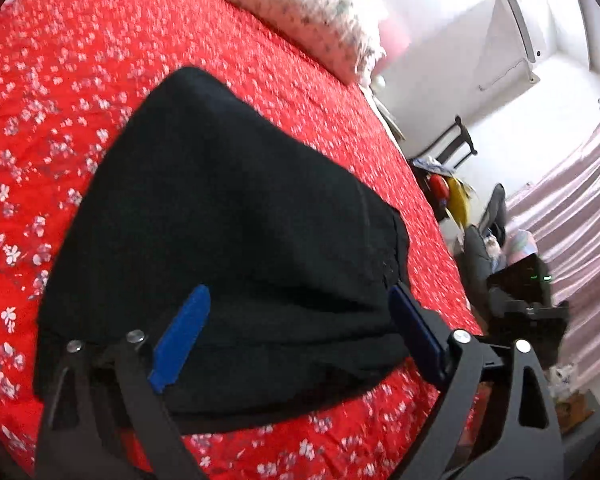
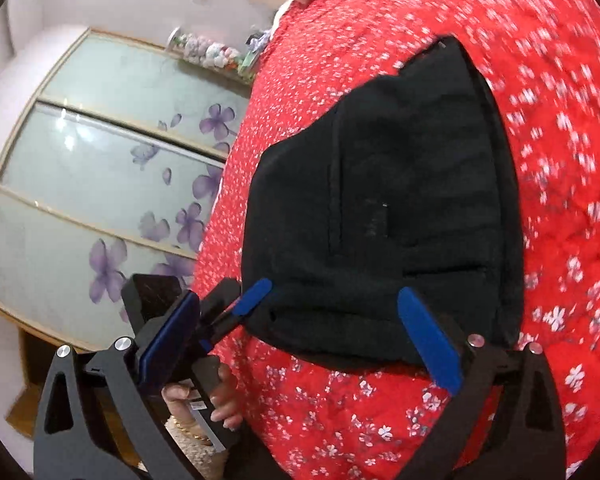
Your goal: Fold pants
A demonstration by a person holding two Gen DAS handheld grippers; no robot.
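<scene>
Two grippers hang just above the near edge of the black pants [image 1: 220, 220], which lie in a compact folded bundle on the red floral bedspread [image 1: 80, 60], toward its near side. The left gripper [image 1: 296, 332] and the right gripper [image 2: 324, 332] both have their blue fingers spread wide — no cloth pinched in either. The folding looks essentially done — at most a last smoothing or squaring of the bundle seems left.
</scene>
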